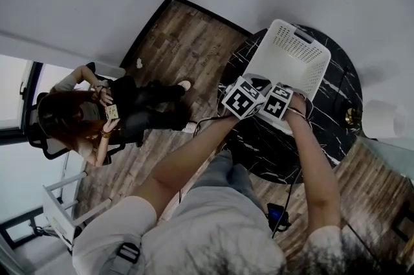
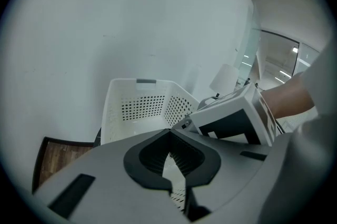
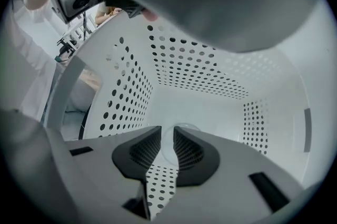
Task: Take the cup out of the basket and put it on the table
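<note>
A white perforated basket (image 1: 323,66) stands on the round black marble table (image 1: 323,131). Both grippers are at its near rim. My right gripper (image 3: 167,132) reaches down inside the basket (image 3: 189,70), its jaws drawn to a narrow gap on the rim of a clear plastic cup (image 3: 168,142) that lies near the basket floor. My left gripper (image 2: 169,136) hovers over the basket's near end (image 2: 138,101) with its jaw tips touching and nothing seen between them. In the head view only the marker cubes of the left gripper (image 1: 242,99) and right gripper (image 1: 277,102) show; the cup is hidden.
A white lamp shade (image 1: 383,120) stands at the table's right edge. A seated person (image 1: 97,115) is on the wooden floor (image 1: 174,41) to the left. A pale wall lies beyond the basket. The right gripper's cube (image 2: 237,123) sits close beside the left one.
</note>
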Demonstrator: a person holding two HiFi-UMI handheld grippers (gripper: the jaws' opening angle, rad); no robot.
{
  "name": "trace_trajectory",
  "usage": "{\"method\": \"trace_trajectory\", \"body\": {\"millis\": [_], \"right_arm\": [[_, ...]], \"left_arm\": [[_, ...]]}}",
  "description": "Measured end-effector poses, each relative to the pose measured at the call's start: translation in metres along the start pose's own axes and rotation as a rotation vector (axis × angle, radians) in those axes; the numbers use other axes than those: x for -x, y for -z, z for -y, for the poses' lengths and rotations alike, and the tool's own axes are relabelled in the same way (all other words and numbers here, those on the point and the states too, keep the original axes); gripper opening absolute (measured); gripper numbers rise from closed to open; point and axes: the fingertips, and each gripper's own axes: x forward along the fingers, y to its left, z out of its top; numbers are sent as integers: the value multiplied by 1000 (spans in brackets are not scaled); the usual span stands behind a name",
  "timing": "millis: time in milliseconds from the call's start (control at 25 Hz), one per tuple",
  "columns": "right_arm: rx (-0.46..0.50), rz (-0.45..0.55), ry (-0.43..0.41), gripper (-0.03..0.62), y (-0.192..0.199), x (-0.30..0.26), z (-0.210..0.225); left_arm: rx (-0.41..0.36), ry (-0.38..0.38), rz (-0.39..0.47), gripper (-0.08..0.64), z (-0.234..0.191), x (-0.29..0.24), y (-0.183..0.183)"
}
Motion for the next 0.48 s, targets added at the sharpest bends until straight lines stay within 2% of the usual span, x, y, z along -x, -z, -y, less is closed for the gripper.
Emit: {"method": "trace_trajectory", "body": {"millis": [200, 360, 480], "right_arm": [[1, 10, -8, 64, 0, -2, -1], [8, 17, -13, 21, 2, -2, -1], [13, 18, -15, 18, 4, -2, -1]], "left_arm": [[-2, -5, -7, 5, -1, -2, 0], [5, -10, 8, 5, -1, -2, 1], [6, -7, 4, 5, -1, -3, 1]]}}
